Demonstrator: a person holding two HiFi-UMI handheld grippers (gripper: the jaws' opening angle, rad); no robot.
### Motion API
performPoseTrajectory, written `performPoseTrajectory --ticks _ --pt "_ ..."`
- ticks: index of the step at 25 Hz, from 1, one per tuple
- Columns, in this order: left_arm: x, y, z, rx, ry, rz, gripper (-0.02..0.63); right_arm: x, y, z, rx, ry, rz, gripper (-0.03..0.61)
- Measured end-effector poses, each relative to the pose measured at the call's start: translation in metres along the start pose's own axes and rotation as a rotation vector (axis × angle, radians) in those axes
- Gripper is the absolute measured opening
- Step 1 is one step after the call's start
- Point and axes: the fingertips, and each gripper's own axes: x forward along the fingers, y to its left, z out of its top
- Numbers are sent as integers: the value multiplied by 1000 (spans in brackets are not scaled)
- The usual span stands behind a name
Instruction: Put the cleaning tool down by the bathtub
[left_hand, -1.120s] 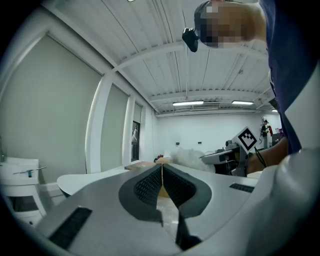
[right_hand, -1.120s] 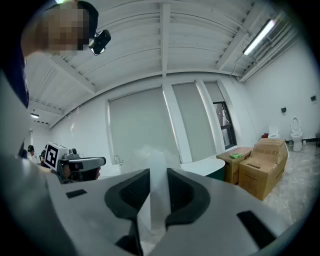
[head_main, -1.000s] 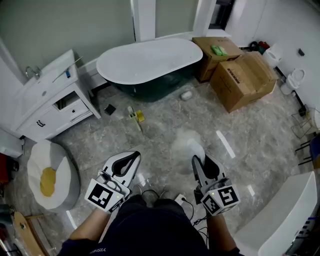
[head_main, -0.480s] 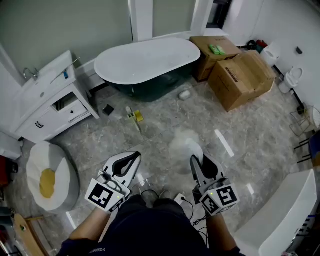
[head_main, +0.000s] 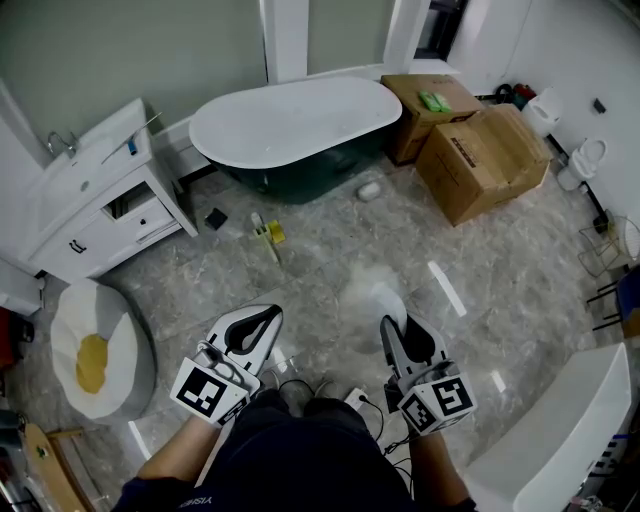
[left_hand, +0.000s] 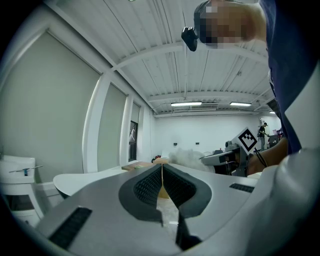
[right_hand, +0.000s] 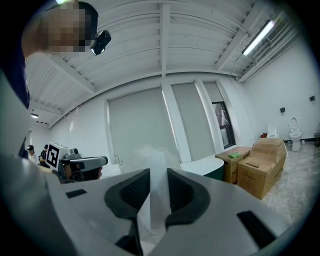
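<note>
The cleaning tool is a white fluffy duster (head_main: 376, 291) on a white handle (right_hand: 156, 192). My right gripper (head_main: 396, 324) is shut on that handle, and the fluffy head (right_hand: 144, 154) sticks up past the jaws. The white bathtub (head_main: 291, 121) with its dark outside stands far ahead by the wall, a good way from the duster; in the right gripper view the bathtub (right_hand: 202, 166) shows to the right of the jaws. My left gripper (head_main: 266, 317) is shut with nothing between its pads (left_hand: 150, 186), held low beside the right one.
Two cardboard boxes (head_main: 484, 159) stand right of the tub. A white vanity with a sink (head_main: 92, 195) is at the left, a white and yellow cushion (head_main: 95, 352) below it. A yellow brush (head_main: 268, 234), a black square (head_main: 217, 218) and a small white object (head_main: 369, 189) lie on the floor before the tub. A toilet (head_main: 587, 158) is far right.
Almost nothing differs. The view has shifted slightly, and the right gripper with the duster has drifted a little to the left. The left gripper holds its place.
</note>
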Motion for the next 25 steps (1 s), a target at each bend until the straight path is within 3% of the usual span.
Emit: performPoseTrajectory --ticks 25 --pt "30 -73 -4 24 32 29 34 -63 -59 -9 26 -17 19 97"
